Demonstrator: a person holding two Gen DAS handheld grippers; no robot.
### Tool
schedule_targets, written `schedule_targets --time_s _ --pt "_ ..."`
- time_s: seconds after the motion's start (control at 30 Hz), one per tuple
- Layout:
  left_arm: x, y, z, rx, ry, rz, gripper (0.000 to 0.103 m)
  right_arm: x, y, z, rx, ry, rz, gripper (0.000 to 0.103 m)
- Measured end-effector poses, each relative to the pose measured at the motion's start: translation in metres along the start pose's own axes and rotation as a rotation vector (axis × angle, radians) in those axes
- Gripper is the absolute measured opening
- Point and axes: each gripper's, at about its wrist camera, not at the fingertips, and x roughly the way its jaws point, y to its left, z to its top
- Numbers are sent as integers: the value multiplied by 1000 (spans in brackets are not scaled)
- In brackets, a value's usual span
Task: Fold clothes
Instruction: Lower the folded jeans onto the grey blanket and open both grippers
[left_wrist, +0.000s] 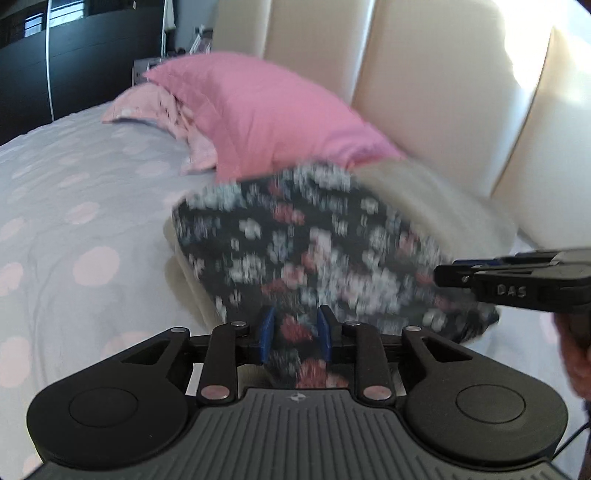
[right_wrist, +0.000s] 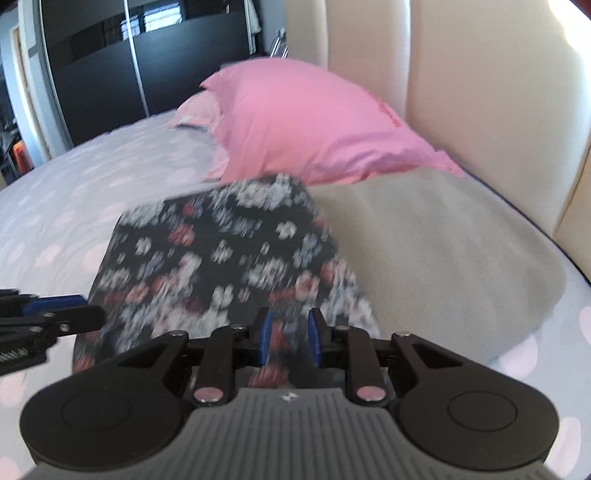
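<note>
Floral garment (left_wrist: 303, 251), blurred, lies over a grey blanket (right_wrist: 436, 258) just before the pink pillow (right_wrist: 314, 125); left gripper (left_wrist: 295, 334) and right gripper (right_wrist: 290, 336) each pinch its near edge between narrow blue pads.

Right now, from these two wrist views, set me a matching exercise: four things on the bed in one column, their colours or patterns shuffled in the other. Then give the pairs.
Things:
1. garment between the left gripper fingers
2. big pillow
3. blanket beneath the garment
4. bedspread

Looks:
A. pale grey-blue with pink dots
B. plain grey-beige
C. dark with white and red flowers
D. solid bright pink

Pairs: 1-C, 2-D, 3-B, 4-A
</note>
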Motion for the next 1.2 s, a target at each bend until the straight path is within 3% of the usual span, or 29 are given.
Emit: schedule_targets --time_s 0.13,0.27,0.43,0.67,0.77,0.93,1.07,1.2 --pt "9 3 -3 -16 50 47 24 12 2 -18 5 78 -41 24" --pt "-23 6 0 -6 35 58 24 -8 9 -22 -5 60 -41 24" --pt "-90 11 -1 -19 -36 25 26 -61 27 -13 -48 27 -32 24" --pt "-189 6 -4 -9 -128 -5 38 -164 73 2 -135 -18 11 25" --pt "-228 3 -14 -16 -165 -16 45 -210 96 0 -156 -27 20 32" --pt "-270 -6 -45 8 -207 12 48 -269 121 -28 -116 -94 42 33" --pt "-293 -16 -69 38 -251 49 58 -303 131 -67 -46 -165 42 34" --pt "-317 -26 -94 67 -296 87 66 -320 139 -105 -37 -208 19 47"
